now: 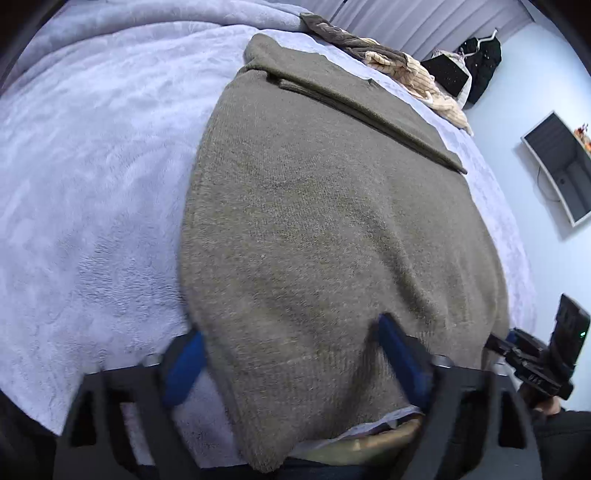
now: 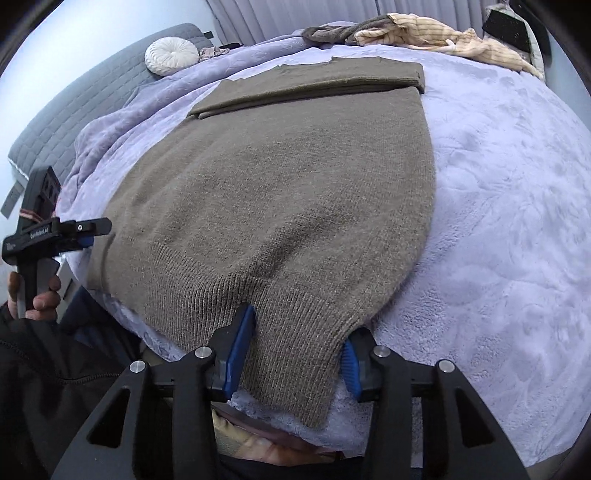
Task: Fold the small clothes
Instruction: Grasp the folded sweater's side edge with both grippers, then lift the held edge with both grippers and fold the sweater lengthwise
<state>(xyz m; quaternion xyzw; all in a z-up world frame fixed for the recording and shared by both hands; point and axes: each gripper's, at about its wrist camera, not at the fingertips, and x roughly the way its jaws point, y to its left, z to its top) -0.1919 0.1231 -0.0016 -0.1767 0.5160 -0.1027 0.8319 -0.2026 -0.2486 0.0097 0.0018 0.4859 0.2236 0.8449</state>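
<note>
An olive-brown knit sweater (image 1: 314, 221) (image 2: 288, 184) lies flat on the bed, with a sleeve folded (image 1: 369, 96) (image 2: 314, 81) across its far end. My left gripper (image 1: 291, 358) stands at the near hem's left corner, its blue pads pinching a wide, creased bunch of cloth. My right gripper (image 2: 295, 354) is shut on the ribbed hem near the right corner, and the cloth puckers at its left pad. Each gripper also shows at the edge of the other's view: the right gripper (image 1: 517, 343) and the left gripper (image 2: 88, 234), the latter held by a hand (image 2: 44, 299).
A lilac fleece blanket (image 1: 92, 184) (image 2: 498, 221) covers the bed. A pile of brown and cream clothes (image 1: 406, 66) (image 2: 424, 33) lies at the far edge. A round white cushion (image 2: 171, 57) leans by the grey headboard (image 2: 74, 103). A screen (image 1: 561, 166) hangs on the wall.
</note>
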